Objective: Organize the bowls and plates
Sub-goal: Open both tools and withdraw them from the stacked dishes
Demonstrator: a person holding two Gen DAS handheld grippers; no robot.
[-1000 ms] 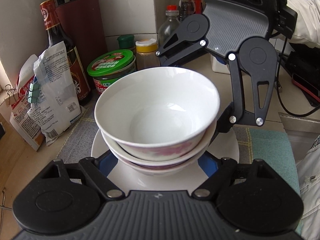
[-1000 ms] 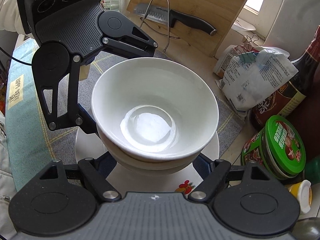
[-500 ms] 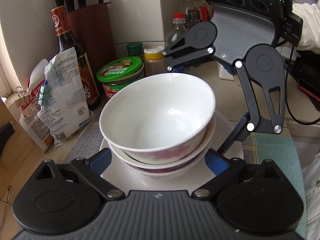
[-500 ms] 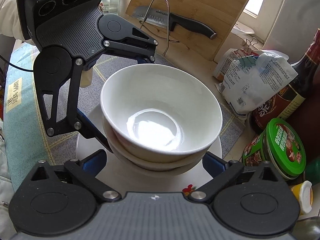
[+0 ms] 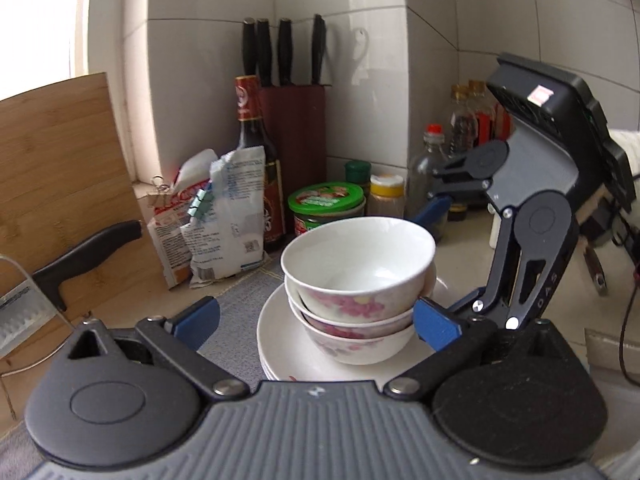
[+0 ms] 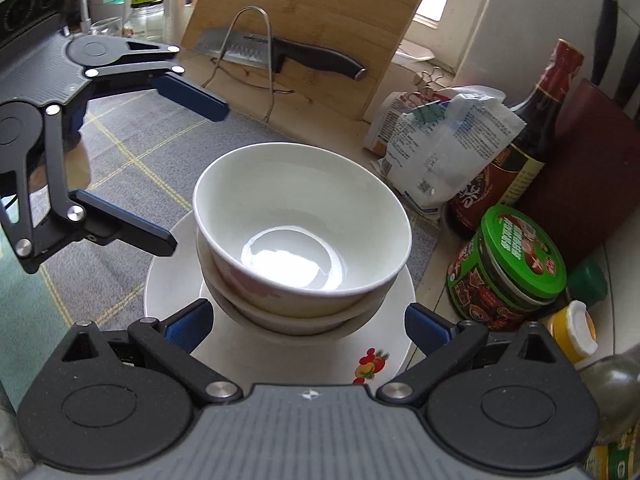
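The surface (image 6: 132, 148) under its grey checked cloth carries everything, and the wooden cutting board (image 6: 320, 20) leans at the back with a black-handled knife (image 6: 288, 50) resting on a wire stand before it. Down to the plates (image 6: 168, 280): a white stack on the cloth, a small fruit print on the top plate's near rim. On them sits the stack of bowls (image 6: 300, 216), white with pink flowers, the top one tipped a little.

The left gripper (image 6: 196, 176) has just been opening and its fingers stand spread wide, nothing between them. The right gripper (image 6: 306, 326) is spread too, blue fingers (image 6: 426, 330) either side of the bowls, clear of them in this view, grasping nothing.

Here is what counts: from the right wrist view the bowls lie straight ahead and below, dead centre between the fingers, while the left gripper sits off to the stack's far left side. The right looks nearer, I'd say.

Smaller things: a dark sauce bottle (image 6: 516, 148), a green-lidded jar (image 6: 508, 268) and a clipped white bag (image 6: 452, 148), all with printing too small to read. The knife blade carries lettering, also illegible.
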